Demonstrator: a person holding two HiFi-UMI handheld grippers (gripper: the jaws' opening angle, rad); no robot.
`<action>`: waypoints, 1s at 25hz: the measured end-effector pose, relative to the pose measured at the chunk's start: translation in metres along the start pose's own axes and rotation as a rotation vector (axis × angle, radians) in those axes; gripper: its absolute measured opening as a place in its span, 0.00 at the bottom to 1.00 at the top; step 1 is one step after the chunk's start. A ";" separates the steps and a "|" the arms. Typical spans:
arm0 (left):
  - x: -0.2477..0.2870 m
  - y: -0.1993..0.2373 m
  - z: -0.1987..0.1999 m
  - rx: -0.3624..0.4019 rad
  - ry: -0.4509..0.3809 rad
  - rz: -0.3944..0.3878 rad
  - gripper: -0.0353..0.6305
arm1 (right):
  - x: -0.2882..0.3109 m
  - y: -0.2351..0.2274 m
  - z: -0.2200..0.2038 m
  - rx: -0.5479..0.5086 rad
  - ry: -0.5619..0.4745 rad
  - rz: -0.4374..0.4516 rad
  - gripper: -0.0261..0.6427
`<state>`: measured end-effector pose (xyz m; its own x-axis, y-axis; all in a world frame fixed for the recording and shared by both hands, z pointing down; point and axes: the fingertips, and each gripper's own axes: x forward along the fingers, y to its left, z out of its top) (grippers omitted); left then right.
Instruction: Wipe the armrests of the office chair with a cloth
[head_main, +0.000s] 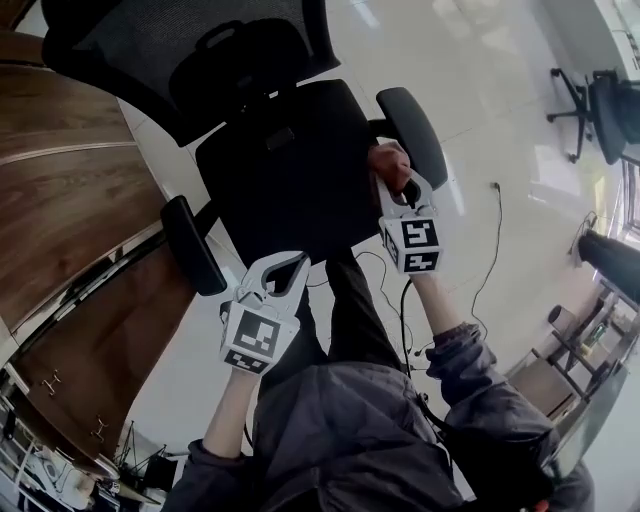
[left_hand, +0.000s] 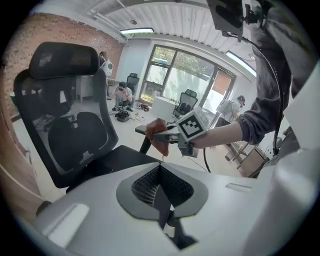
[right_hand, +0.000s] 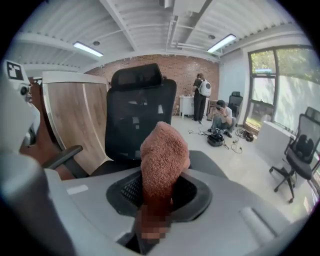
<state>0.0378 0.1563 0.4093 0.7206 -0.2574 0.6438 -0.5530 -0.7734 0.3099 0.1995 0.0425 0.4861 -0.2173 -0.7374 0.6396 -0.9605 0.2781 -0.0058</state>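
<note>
Cloth (right_hand: 162, 155) clamped in right tool (head_main: 394, 182), left tool (head_main: 288, 268) closed, empty

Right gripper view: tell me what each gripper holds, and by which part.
Right gripper holds the cloth by one end, the rest bunched beyond the jaws. Left gripper holds nothing, jaws together.

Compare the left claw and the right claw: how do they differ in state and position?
The left claw is shut on nothing; the right claw is shut on a reddish cloth. The left claw hangs before the seat; the right claw is up by an armrest. Both face the office chair.
</note>
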 end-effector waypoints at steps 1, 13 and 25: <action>0.000 -0.002 0.002 0.002 -0.004 0.007 0.08 | -0.013 0.000 0.007 -0.024 -0.011 0.015 0.17; 0.008 -0.025 0.018 0.009 -0.066 0.073 0.08 | -0.070 0.012 0.024 -0.265 -0.028 0.151 0.17; 0.007 -0.029 0.024 -0.002 -0.084 0.110 0.08 | -0.073 0.022 0.046 -0.317 -0.068 0.201 0.17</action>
<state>0.0690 0.1631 0.3881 0.6879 -0.3882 0.6132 -0.6316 -0.7365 0.2422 0.1864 0.0741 0.4043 -0.4174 -0.6848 0.5974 -0.7984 0.5902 0.1188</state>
